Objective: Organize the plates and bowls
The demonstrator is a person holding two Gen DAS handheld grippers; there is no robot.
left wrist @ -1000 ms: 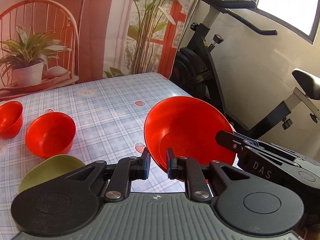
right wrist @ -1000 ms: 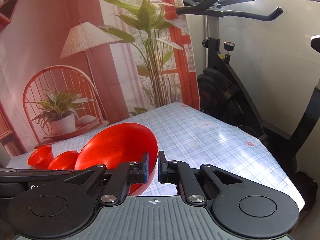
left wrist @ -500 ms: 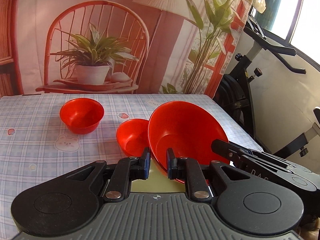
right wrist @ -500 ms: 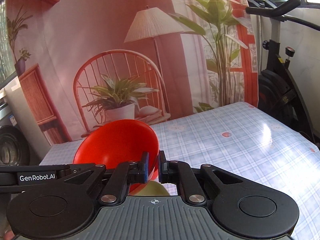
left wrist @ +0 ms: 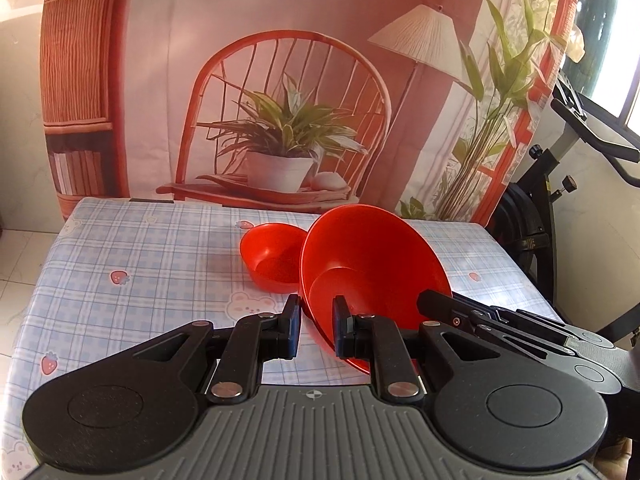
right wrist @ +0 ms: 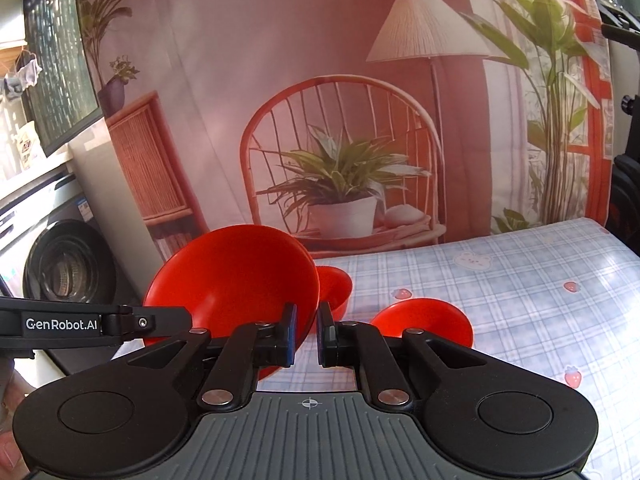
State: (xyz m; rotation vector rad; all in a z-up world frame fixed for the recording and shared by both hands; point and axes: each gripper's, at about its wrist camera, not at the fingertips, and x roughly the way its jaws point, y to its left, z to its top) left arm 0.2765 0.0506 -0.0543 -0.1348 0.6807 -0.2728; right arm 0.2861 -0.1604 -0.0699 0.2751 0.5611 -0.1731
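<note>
A large red bowl (left wrist: 372,256) hangs tilted above the checked table (left wrist: 140,248), held by its rim from two sides. My left gripper (left wrist: 316,322) is shut on the near rim, and the right gripper (left wrist: 430,300) reaches in from the right and grips the opposite edge. In the right wrist view the same large bowl (right wrist: 232,276) has its rim pinched in my right gripper (right wrist: 306,330), while the left gripper (right wrist: 176,318) comes in from the left. A small red bowl (left wrist: 272,260) stands on the table just behind it. Two small red bowls (right wrist: 336,288) (right wrist: 424,320) show in the right wrist view.
A printed backdrop (left wrist: 280,80) with a chair and plant hangs behind the table's far edge. An exercise bike (left wrist: 560,208) stands off the right side. A washing machine (right wrist: 68,272) sits beyond the left side. The tablecloth (right wrist: 520,280) stretches bare to the right.
Both grippers have swung left across the table with the large red bowl still between them. The green plate has dropped out of view, and the bike has slid to the right edge.
</note>
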